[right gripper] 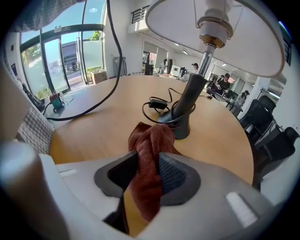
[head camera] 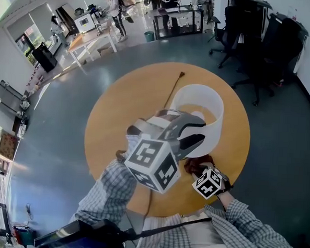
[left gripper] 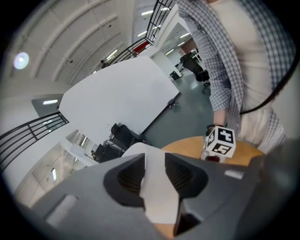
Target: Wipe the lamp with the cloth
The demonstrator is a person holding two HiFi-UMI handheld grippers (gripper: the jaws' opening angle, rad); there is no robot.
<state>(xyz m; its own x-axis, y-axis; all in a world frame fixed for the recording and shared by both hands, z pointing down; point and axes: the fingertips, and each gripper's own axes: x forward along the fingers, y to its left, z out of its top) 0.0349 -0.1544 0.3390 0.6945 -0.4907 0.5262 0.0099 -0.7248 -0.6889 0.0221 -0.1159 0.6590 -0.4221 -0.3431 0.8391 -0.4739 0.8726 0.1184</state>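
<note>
A lamp with a white shade (head camera: 198, 105) stands right of centre on the round wooden table (head camera: 118, 118). My left gripper (head camera: 196, 136) is shut on the shade's near rim; in the left gripper view the white shade wall (left gripper: 154, 197) fills the gap between its pads. The red-brown cloth (head camera: 197, 163) lies bunched by the lamp's foot with my right gripper (head camera: 200, 171) on it. In the right gripper view the cloth (right gripper: 150, 145) sits between both pads of my right gripper (right gripper: 147, 171) and hangs down to the table. The dark lamp base (right gripper: 180, 126) and stem stand just behind it.
The lamp's black cord (head camera: 173, 88) runs to the table's far edge, with a coil by the base (right gripper: 157, 104). Black office chairs (head camera: 254, 43) stand on the grey floor at the back right. White tables and people (head camera: 112, 11) are far behind.
</note>
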